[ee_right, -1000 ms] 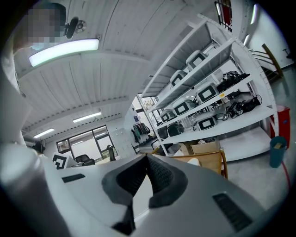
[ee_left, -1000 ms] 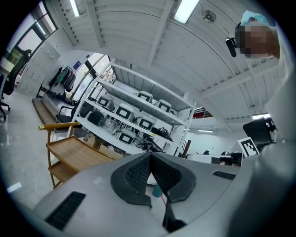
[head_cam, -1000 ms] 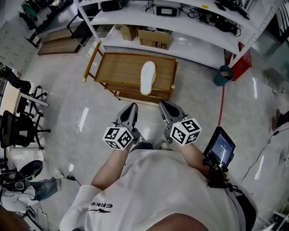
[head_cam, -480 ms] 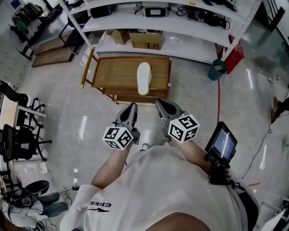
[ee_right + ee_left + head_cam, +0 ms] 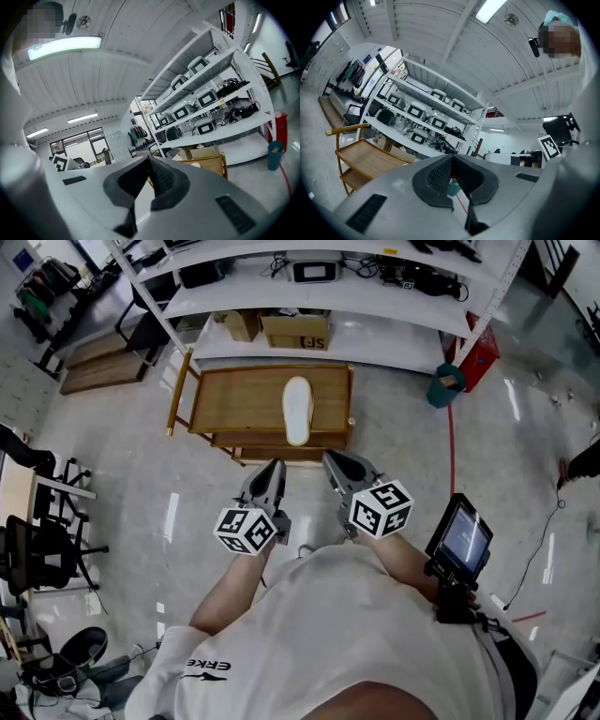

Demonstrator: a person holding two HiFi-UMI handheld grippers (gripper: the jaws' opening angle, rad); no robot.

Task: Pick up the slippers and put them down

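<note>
Head view has both tools side by side in front of the person's chest, pointing toward the wooden cart (image 5: 234, 399). On my left gripper (image 5: 274, 468) the jaws meet at the tips with nothing between them, and the left gripper view agrees. My right gripper (image 5: 336, 460) is the same: pinched closed and empty. One white slipper (image 5: 297, 410) lies lengthwise on the cart's top deck, ahead of both tools and well apart from them, roughly in line with the gap between them. A white shelf rack (image 5: 375, 296) stands beyond the cart. A teal bin (image 5: 444, 388) sits ahead on the right gripper's outer side.
</note>
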